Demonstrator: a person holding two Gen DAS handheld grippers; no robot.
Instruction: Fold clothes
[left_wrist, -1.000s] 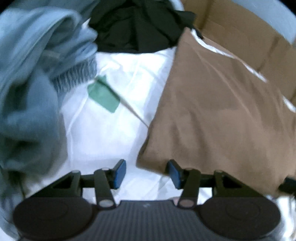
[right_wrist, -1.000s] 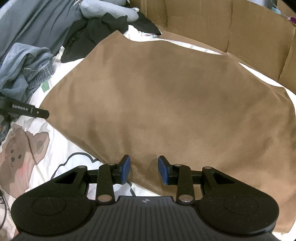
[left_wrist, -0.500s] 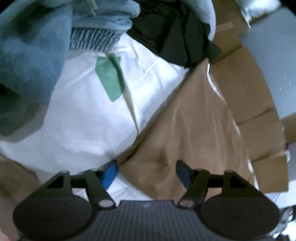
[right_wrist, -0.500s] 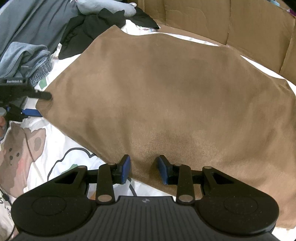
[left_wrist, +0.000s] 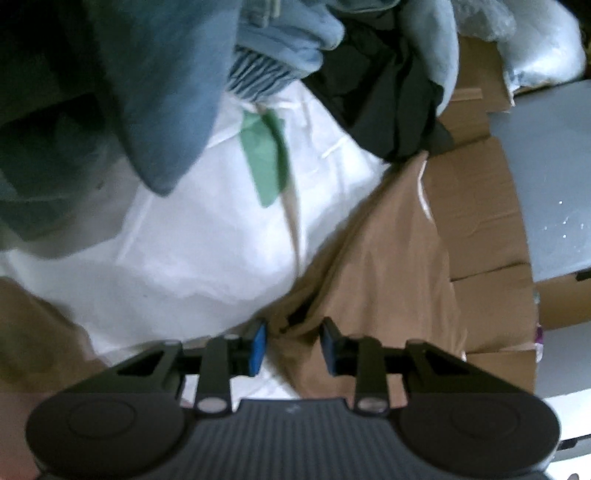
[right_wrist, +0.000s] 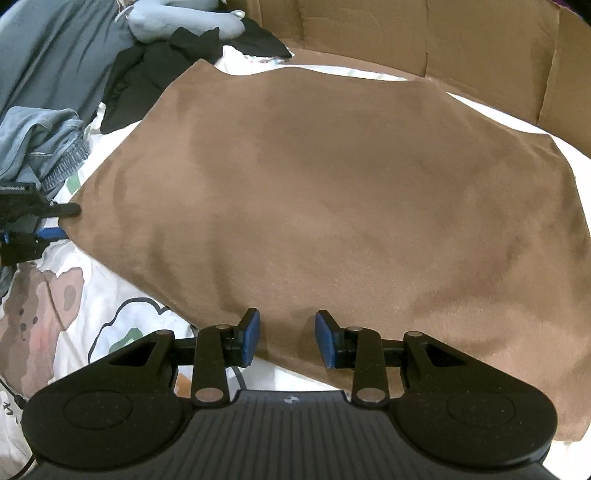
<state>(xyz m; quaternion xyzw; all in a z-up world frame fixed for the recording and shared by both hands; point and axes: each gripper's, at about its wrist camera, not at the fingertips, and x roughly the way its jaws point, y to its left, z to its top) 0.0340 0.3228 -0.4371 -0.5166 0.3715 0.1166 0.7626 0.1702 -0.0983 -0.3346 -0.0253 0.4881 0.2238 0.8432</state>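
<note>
A brown cloth (right_wrist: 332, 192) lies spread flat on the white printed sheet (right_wrist: 122, 317). My left gripper (left_wrist: 293, 345) is at the cloth's left corner (left_wrist: 369, 280). Its blue pads (left_wrist: 256, 345) stand apart on either side of the bunched corner, so it is open. The right wrist view shows that left gripper (right_wrist: 55, 221) at the far left, one finger above the corner and one below. My right gripper (right_wrist: 287, 338) hovers open over the cloth's near edge, its pads (right_wrist: 248, 339) a small gap apart and nothing pinched between them.
A pile of blue garments (left_wrist: 155, 85) and a black garment (left_wrist: 384, 92) lie beyond the brown cloth's left side. Cardboard walls (right_wrist: 443, 40) ring the far and right sides. A bear print (right_wrist: 37, 306) marks the sheet at the left.
My left gripper swung round to the brown cloth's corner, opened wide, then narrowed around it. The right gripper crept slightly forward over the near edge with its gap unchanged.
</note>
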